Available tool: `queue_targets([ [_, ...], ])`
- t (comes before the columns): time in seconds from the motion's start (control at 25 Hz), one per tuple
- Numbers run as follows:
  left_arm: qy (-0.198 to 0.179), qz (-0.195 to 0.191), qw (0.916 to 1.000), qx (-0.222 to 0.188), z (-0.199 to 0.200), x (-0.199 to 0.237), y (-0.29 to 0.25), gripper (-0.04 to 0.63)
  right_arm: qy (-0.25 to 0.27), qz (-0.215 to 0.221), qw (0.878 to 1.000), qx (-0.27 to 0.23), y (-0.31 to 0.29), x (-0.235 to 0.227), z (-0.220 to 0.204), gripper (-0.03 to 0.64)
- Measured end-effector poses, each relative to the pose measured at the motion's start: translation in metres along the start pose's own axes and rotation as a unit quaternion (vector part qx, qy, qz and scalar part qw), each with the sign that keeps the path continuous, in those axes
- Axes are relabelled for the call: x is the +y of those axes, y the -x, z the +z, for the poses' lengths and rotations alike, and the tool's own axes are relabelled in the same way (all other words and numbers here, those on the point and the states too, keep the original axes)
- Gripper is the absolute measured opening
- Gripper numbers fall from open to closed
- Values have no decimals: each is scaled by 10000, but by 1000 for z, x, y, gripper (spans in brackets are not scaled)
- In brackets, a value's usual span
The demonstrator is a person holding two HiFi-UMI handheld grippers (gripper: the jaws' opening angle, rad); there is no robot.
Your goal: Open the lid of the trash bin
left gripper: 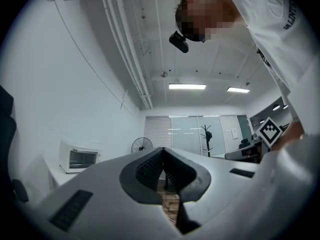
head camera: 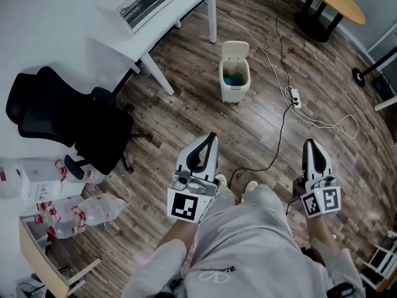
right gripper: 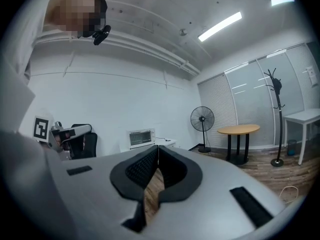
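Observation:
A small cream trash bin stands on the wood floor beside a white desk leg. Its lid is tipped up and back, and something blue-green shows inside. Both grippers are held close to the person's body, well short of the bin and apart from it. My left gripper points toward the bin with its jaws pressed together and nothing between them; in its own view the left gripper aims across the room. My right gripper is also shut and empty, and the right gripper faces the room in its own view.
A white desk carries a toaster oven. A black office chair stands at the left. A power strip and cables run across the floor between me and the bin. Bottle packs sit at the lower left and a round wooden table at the far right.

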State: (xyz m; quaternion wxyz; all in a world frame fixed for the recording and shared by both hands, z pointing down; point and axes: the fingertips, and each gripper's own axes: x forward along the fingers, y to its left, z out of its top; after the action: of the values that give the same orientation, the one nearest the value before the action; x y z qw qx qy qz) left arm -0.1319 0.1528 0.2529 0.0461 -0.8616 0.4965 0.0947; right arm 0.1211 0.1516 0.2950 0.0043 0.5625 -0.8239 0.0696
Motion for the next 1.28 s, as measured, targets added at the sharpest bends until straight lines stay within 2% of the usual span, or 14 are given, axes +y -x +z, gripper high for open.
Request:
queue_targets([
  [0.24, -293, 234, 9993, -48, 20, -27, 11, 0, -115, 221, 9994, -220, 24, -12, 9, 17],
  [0.56, -573, 483, 9972, -55, 32, -119, 32, 0, -433, 485, 9977, -178, 98, -51, -8, 17],
  [0.76, -687, 595, 9958, -65, 35, -156, 49, 0, -520, 654, 9965, -106, 126, -60, -20, 17],
  [0.96, -708, 637, 9955, 23, 39, -170, 58, 0, -588, 735, 9955, -88, 137, -61, -20, 17],
  [1.28, -818, 419, 9957, -77, 54, -156, 59, 0, -554, 566, 9968, -132, 131, -50, -11, 15],
])
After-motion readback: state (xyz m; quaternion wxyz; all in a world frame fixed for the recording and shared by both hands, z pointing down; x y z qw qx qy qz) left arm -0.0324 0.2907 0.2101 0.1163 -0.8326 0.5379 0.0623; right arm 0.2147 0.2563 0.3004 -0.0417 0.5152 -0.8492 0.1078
